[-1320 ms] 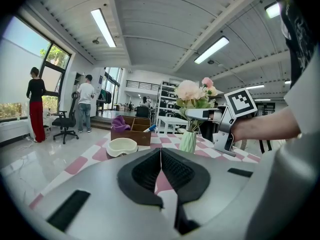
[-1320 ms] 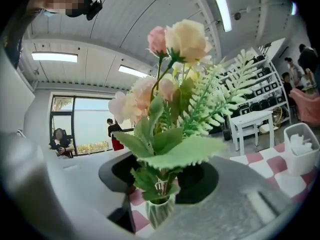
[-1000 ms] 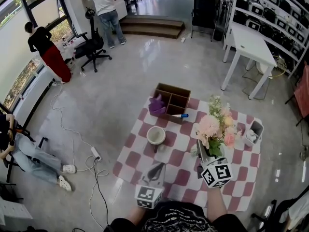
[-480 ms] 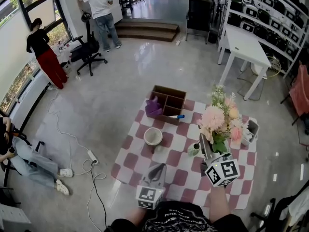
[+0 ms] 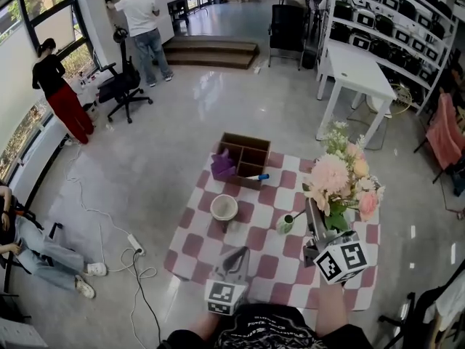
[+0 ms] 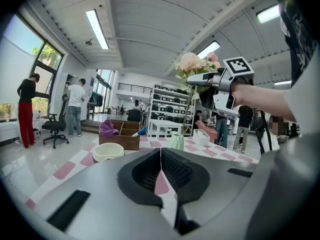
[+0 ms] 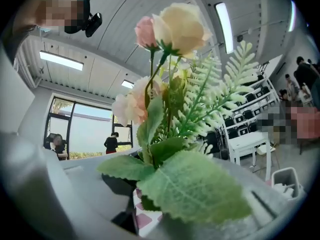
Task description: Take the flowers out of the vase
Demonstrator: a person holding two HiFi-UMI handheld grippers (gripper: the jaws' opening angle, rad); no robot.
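Note:
A bouquet of pink, peach and cream flowers [image 5: 338, 180] with fern leaves hangs in the air above the right side of the checkered table [image 5: 258, 264]. My right gripper [image 5: 317, 228] is shut on its stems, and its jaws have just been closing on them. In the right gripper view the leaves and blooms [image 7: 170, 89] fill the frame and hide the jaws. The small pale-green vase [image 5: 285, 224] stands upright on the table, left of the stems and apart from them. My left gripper [image 5: 236, 253] hovers low at the near edge, shut with nothing in it [image 6: 160, 159]; its view shows the vase [image 6: 176, 140].
A cream bowl [image 5: 224, 207] sits mid-table. A wooden divided box [image 5: 247, 153] with a purple cloth [image 5: 221, 166] and a blue marker [image 5: 258, 177] stands at the far edge. Standing and seated people, an office chair [image 5: 120, 86], a white desk [image 5: 356, 64] and floor cables surround the table.
My right gripper has risen with the bouquet, drawing the stems up out of the vase, which now stands uncovered to their left. The left gripper has stayed put.

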